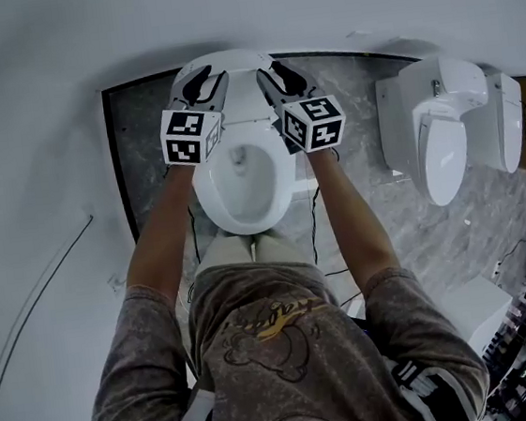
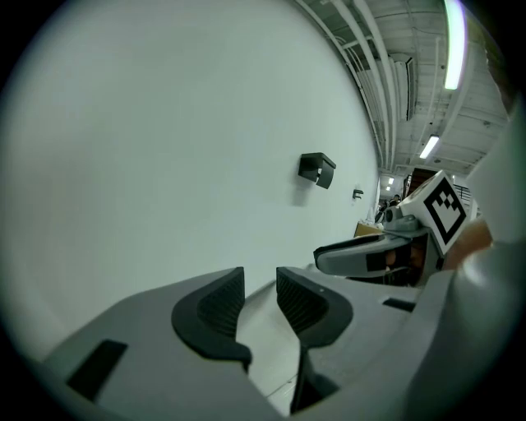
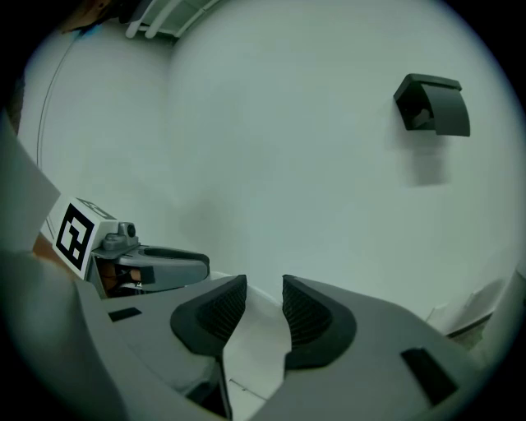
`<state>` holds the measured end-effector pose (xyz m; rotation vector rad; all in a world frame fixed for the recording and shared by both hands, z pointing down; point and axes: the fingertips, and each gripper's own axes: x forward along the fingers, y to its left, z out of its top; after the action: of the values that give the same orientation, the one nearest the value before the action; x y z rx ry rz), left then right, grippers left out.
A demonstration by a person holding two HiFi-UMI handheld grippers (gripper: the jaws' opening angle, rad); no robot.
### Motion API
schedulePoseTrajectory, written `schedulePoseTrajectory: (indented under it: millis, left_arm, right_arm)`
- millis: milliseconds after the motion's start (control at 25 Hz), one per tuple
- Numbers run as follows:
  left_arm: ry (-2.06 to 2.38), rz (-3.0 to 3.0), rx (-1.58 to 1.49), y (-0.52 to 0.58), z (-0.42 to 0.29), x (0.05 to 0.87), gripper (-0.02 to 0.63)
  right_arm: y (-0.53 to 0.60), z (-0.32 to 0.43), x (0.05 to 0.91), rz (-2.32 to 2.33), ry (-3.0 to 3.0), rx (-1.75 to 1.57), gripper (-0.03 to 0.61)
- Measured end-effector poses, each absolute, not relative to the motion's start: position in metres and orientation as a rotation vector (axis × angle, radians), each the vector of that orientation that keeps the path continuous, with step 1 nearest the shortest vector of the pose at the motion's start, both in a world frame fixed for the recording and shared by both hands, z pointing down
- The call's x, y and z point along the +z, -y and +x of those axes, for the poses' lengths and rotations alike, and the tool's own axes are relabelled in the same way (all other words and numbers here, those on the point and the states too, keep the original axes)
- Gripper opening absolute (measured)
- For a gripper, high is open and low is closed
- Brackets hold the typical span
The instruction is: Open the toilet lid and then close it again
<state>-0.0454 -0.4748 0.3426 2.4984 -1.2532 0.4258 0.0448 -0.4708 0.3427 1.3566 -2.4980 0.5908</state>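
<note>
Person's arms held two grippers, left gripper point(image 1: 199, 80) and right gripper point(image 1: 280, 75), at one toilet lid point(image 1: 232, 60). Both sets of fingers point(image 2: 218, 308) point(image 3: 308, 316) were wide apart, with the white lid showing between them, unclamped.

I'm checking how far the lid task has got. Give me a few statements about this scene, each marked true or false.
1. The toilet lid stands raised, with the bowl exposed. True.
2. The left gripper and the right gripper both have their jaws clamped together. False: the jaws of each stand apart, pressing on nothing.
3. A second toilet stands to the right in the head view. True.
4. The left gripper is down at the front rim of the bowl. False: both grippers are at the back, by the raised lid.
5. A dark box is mounted on the wall. True.
</note>
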Motion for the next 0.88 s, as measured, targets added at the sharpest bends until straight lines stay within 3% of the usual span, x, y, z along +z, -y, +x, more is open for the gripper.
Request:
schedulePoseTrajectory:
  millis: [880]
  left_arm:
    - [1.224, 2.522, 0.354, 0.400, -0.044, 0.331, 0.121]
  right_arm:
    - [0.399, 0.050, 0.333, 1.371, 2.549, 0.547, 0.146]
